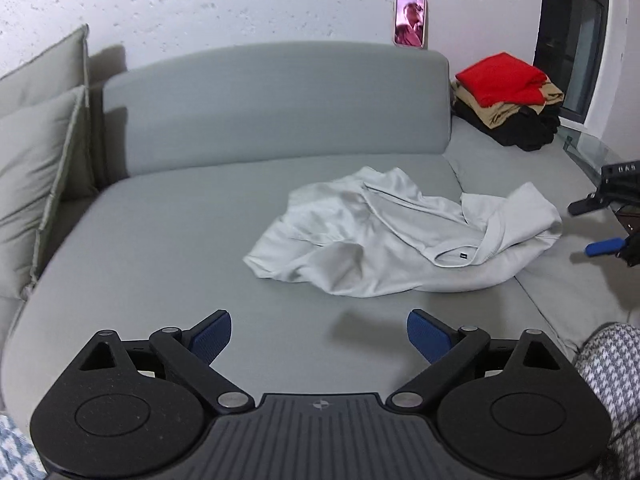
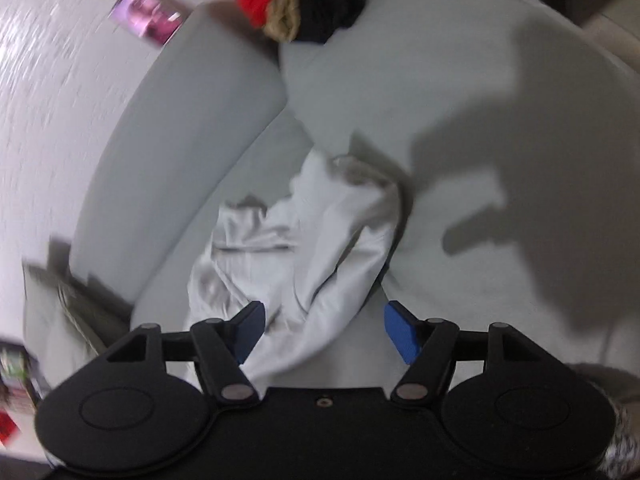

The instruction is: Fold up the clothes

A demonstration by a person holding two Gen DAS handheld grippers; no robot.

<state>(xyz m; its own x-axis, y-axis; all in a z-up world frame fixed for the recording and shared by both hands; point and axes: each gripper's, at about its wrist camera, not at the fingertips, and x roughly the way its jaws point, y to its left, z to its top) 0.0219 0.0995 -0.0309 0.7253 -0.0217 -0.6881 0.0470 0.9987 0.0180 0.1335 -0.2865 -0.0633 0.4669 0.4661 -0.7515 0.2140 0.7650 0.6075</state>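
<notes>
Garment, pale grey: crumpled, unfolded, lying on the grey sofa seat right of centre in the left wrist view. Left claw: spread wide, holding nothing, over bare seat short of the garment. Folded stack, red over tan over black, at the far right corner; phone propped on the backrest. Right wrist view, blurred: same garment runs between the fingers of the right claw, which is spread wide and not gripping.
</notes>
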